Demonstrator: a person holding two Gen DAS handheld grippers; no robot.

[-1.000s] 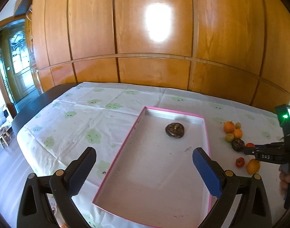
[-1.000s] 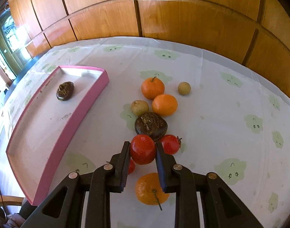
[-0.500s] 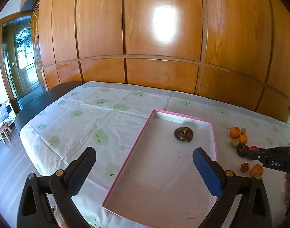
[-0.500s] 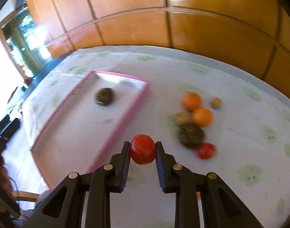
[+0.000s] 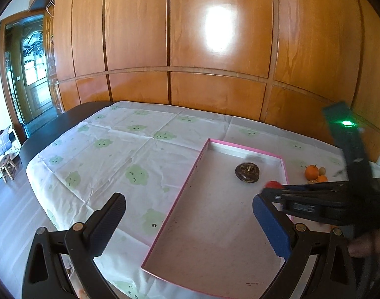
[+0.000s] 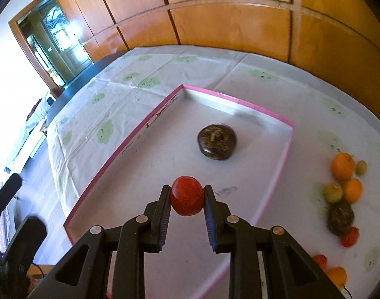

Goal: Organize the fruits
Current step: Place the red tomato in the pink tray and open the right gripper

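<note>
The left gripper (image 5: 188,224) hangs with jaws wide apart and nothing between them, above the near part of the pink-rimmed tray (image 6: 120,149). The tray's long axis runs away toward the wood-panelled wall (image 5: 215,37). Inside lies a dark, wrinkled round fruit (image 6: 217,141). The right gripper (image 6: 187,195) clamps a smooth red fruit (image 6: 187,195) over the tray. Right of the tray, loose fruits (image 6: 343,189) sit clustered on the printed tablecloth (image 6: 110,99).
</note>
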